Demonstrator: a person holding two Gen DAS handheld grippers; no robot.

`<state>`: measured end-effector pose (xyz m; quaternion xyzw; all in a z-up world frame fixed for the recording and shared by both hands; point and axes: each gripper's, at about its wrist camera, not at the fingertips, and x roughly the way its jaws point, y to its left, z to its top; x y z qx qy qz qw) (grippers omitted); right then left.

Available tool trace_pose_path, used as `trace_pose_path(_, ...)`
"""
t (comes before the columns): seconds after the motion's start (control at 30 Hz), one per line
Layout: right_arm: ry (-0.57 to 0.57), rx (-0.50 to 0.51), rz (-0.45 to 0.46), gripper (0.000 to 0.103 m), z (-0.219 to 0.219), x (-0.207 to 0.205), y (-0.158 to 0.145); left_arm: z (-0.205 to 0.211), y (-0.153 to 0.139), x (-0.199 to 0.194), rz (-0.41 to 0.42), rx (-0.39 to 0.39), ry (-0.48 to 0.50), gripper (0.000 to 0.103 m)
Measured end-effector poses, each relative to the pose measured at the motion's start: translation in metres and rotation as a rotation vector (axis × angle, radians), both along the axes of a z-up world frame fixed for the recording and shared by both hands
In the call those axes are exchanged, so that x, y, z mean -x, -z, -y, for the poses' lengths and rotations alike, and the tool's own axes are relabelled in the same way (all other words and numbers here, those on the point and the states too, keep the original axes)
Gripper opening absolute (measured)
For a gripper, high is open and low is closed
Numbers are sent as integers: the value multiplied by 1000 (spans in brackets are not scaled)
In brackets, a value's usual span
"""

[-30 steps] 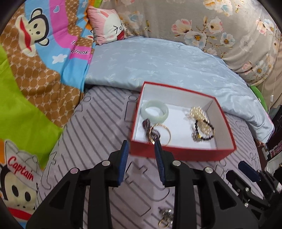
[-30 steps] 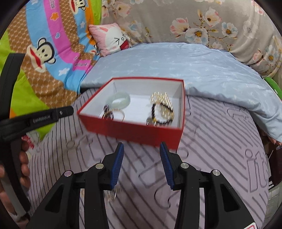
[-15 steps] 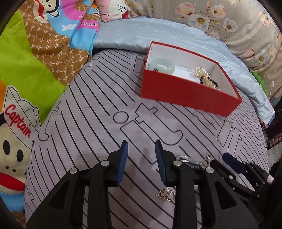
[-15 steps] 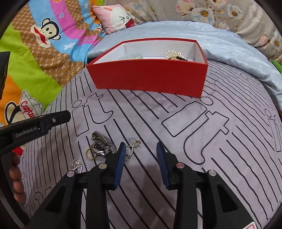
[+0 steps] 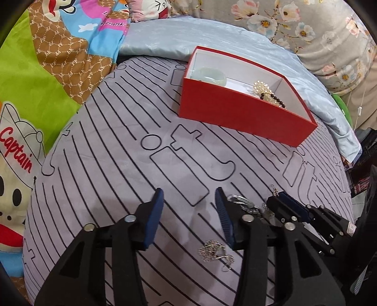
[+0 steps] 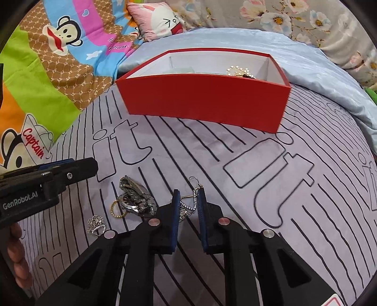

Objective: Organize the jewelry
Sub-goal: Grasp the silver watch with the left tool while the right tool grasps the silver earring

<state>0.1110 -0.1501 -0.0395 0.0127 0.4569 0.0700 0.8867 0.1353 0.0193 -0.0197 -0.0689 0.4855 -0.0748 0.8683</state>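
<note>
Left wrist: red box (image 5: 238, 113), jade bangle (image 5: 212, 74), beads (image 5: 265, 90)

A grey striped sheet (image 6: 259, 169) covers the bed. Behind it lies a pale blue quilt (image 6: 235, 40), with a flowered grey cushion (image 5: 318, 30) farther back. Left of the sheet spreads a cartoon monkey blanket (image 6: 47, 77); a pink pillow (image 6: 157, 21) sits beyond it.

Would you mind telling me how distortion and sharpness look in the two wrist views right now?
Left wrist: strong fisheye bowing of the red box, dark vignette corners, focus crisp. Right wrist: same barrel curve on the striped sheet, slight smear along the box's right edge, soft even lighting, no glare.
</note>
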Motion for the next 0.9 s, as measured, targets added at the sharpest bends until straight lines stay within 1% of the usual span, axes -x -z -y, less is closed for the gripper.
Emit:
trace_pose_path(0.03,7,0,-1,1,3,1,-1,3,0,1,-1,6,5,51)
trace_pose_path(0.27,64,-28,9,0,27,10,-10,34,7,3,-26,18,75,51)
trace_pose_path(0.37,86,-39,16,0,36,15,-14,44,12,2,-39,29,87,51)
trace_pose_path(0.5,108,-52,25,0,45,21,-18,55,17,0,-47,25,95,51)
trace_pose_path(0.6,114,-64,28,0,49,25,-20,60,21,-2,-55,27,99,44)
trace_pose_path(0.7,116,-76,34,0,51,27,-23,63,21,0,-40,7,102,41)
trace_pose_path(0.73,115,-77,34,0,50,27,-23,63,22,-1,-39,8,99,33)
trace_pose_path(0.77,114,-78,35,0,50,27,-23,63,22,-1,-42,17,101,31)
trace_pose_path(0.9,111,-83,32,0,49,28,-23,62,21,0,-46,23,105,30)
